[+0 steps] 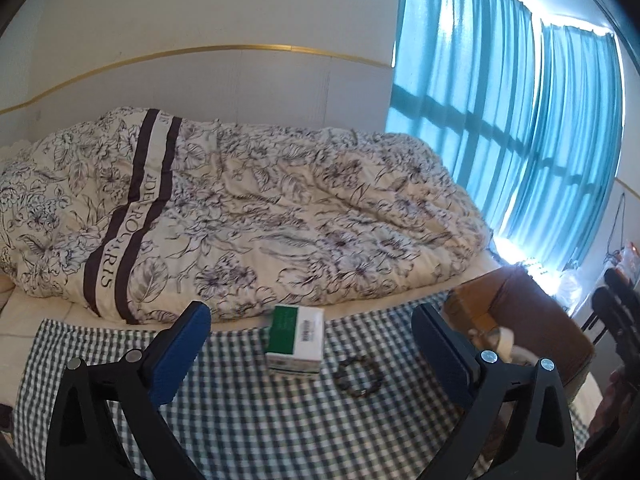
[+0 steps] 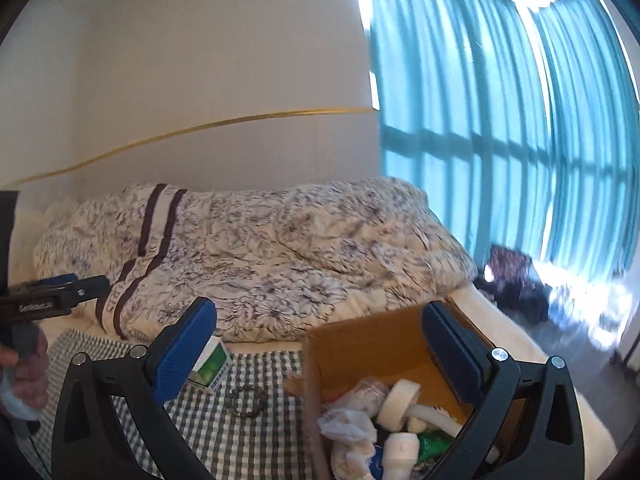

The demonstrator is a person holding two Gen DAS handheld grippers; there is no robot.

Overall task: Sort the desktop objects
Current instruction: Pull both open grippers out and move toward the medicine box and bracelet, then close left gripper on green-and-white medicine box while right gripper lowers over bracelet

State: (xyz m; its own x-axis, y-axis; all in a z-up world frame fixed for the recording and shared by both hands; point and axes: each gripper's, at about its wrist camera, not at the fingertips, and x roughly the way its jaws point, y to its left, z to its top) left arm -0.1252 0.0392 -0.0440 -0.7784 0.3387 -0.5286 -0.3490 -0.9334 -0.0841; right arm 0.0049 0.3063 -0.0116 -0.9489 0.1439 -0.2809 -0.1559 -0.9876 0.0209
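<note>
Box contents (image 2: 384, 412): right view only

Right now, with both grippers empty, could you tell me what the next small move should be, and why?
Probably ease the left gripper forward and down over the green and white box. Its fingers stand wide apart with nothing between them, and the box lies almost centred ahead on the checked cloth. Beside it lies the bead bracelet; the cardboard box already holds sorted items.

cardboard box (image 2: 372, 356) btm cut off, dark heap (image 2: 516, 280) blurred
</note>
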